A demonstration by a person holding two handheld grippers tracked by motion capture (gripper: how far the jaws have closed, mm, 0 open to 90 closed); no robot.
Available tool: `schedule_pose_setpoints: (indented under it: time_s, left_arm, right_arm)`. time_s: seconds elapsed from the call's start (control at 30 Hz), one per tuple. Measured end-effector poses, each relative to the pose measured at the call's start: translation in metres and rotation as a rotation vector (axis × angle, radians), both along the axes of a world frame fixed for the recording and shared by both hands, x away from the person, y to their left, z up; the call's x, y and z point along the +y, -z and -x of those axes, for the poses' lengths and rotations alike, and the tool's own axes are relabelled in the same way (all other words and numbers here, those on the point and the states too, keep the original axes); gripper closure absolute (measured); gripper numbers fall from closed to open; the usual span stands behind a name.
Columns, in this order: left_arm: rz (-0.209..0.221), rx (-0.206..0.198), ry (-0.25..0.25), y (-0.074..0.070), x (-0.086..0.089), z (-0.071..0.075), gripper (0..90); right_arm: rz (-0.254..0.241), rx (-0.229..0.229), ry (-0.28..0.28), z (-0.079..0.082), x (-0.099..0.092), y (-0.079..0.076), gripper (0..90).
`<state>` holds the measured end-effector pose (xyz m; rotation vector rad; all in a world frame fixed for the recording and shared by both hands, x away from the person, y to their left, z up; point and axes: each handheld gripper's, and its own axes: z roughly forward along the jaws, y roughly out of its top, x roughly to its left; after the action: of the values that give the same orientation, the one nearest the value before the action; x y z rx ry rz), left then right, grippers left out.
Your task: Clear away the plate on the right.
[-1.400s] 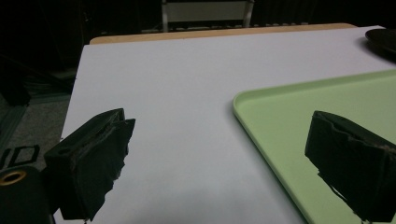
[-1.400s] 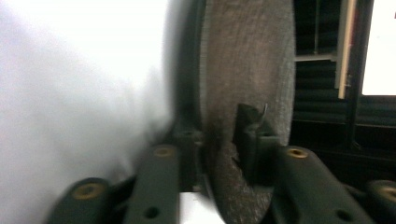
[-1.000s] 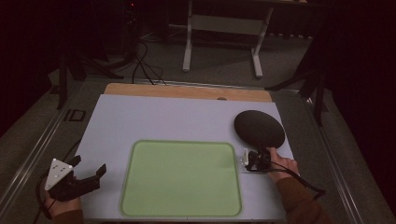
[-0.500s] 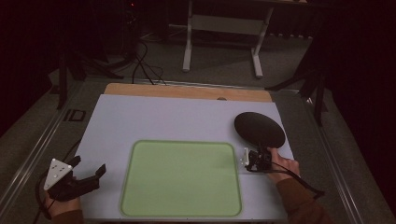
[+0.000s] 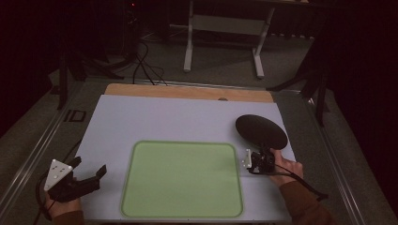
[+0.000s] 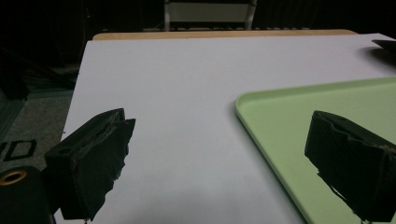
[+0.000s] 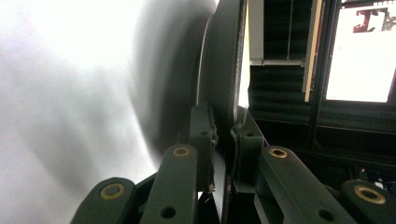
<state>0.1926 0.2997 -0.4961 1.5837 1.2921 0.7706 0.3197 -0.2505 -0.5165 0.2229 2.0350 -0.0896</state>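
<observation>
Plate at the right edge of the table, dark and round, gripped by its near rim in your right gripper; in the right gripper view the two pads sit either side of that thin rim, pressing on it, and the jaws have just been easing a shade wider with the rim between them; the plate stands edge-on there, its broad face turned toward the white surface, which shows blurred at the left of that view; from the high view the plate looks tilted, its far side lifted off the table, a shadow under it; your right hand is behind the gripper, sleeve coming in from the bottom right.

Tray, light green, shallow, rounded corners, lies flat on the near middle of the table; plate is just beside its far right corner, apart from it, not over it.

Left gripper rests at the near left corner of the table, just left of the tray; its jaws stand wide apart, nothing between them; in the left gripper view the pads frame bare white table and the tray's corner; grey three-cornered plate on top of it faces up.
</observation>
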Motion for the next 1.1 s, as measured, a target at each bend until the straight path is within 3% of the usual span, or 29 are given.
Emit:
schedule_pose_setpoints:
  time_s: [0.37,0.47,0.67,1.1]
  left_arm:
    - [0.008,0.000,-0.003,0.000,0.000,0.000,6.3]
    - [0.009,-0.001,-0.002,0.000,0.001,0.000,6.3]
    - [0.017,-0.002,-0.005,0.000,0.001,0.001,6.3]
    - [0.021,-0.006,-0.006,0.000,0.002,0.001,6.3]
  right_arm:
    - [-0.019,-0.046,-0.028,0.013,0.007,-0.019,81.6]
    - [-0.044,-0.053,-0.025,0.016,0.011,-0.025,81.6]
    - [-0.017,-0.072,-0.076,0.025,0.021,-0.034,81.5]
    - [-0.013,-0.096,-0.166,0.041,0.045,-0.044,80.9]
